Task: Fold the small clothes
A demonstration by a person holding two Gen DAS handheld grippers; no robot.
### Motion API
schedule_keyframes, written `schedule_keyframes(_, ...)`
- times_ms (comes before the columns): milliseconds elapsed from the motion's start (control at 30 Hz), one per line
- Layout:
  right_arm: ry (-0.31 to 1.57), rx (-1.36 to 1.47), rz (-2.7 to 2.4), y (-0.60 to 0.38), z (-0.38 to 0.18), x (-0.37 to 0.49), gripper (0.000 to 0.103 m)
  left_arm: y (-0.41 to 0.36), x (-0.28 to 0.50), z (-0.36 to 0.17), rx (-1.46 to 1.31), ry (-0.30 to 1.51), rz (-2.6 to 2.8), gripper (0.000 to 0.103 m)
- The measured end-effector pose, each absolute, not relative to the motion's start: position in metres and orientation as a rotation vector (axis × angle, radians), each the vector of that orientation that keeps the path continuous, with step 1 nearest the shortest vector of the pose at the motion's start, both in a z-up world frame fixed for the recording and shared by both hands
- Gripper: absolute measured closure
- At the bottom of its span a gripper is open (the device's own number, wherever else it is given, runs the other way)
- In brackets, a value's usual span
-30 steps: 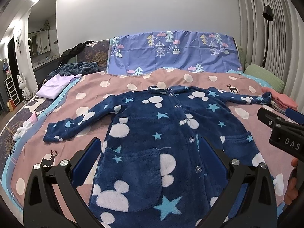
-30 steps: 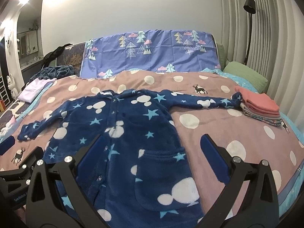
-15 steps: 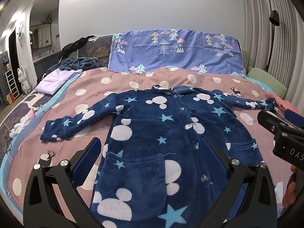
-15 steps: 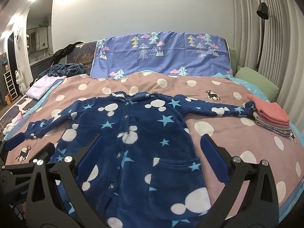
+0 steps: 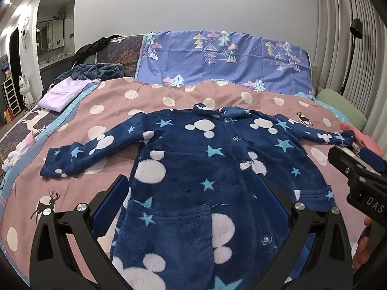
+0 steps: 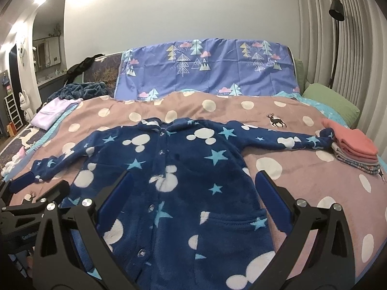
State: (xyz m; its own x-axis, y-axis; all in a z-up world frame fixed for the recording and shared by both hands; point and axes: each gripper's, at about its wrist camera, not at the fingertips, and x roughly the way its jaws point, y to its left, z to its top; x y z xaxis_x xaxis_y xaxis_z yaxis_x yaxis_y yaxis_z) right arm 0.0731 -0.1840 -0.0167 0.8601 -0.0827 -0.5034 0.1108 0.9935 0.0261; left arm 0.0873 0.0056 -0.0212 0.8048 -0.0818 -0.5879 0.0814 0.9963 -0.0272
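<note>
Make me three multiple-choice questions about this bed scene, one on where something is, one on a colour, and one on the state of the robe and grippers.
1. Where does the stack of folded clothes lie?
A. by the cuff of the robe's sleeve on the right gripper's side
B. on the purple pillowcase
C. on the robe's chest

2. What colour is the top piece of that stack?
A. green
B. coral pink
C. white

3. How is the blue fleece robe lying?
A. folded in half
B. rolled into a bundle
C. spread flat, both sleeves out, buttoned front up

Answers:
1 A, the stack sits against the sleeve end in the right wrist view.
2 B, the top piece is coral pink.
3 C, the robe lies open on the dotted bedspread, and the left gripper and right gripper have their fingers apart around nothing.
</note>
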Motion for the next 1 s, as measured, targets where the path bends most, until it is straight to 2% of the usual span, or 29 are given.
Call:
schedule_keyframes(500, 0.584, 0.039, -0.1, -0.185, -0.025, 0.099, 0.002, 0.017, 0.101, -0.023, -0.139, 0.53, -0.186, 0.001)
schedule_keyframes(1000, 0.632, -0.012, -0.077, -0.171, -0.038, 0.12, 0.002, 0.038, 0.122, -0.037, -0.189, 0.55, -0.17, 0.001)
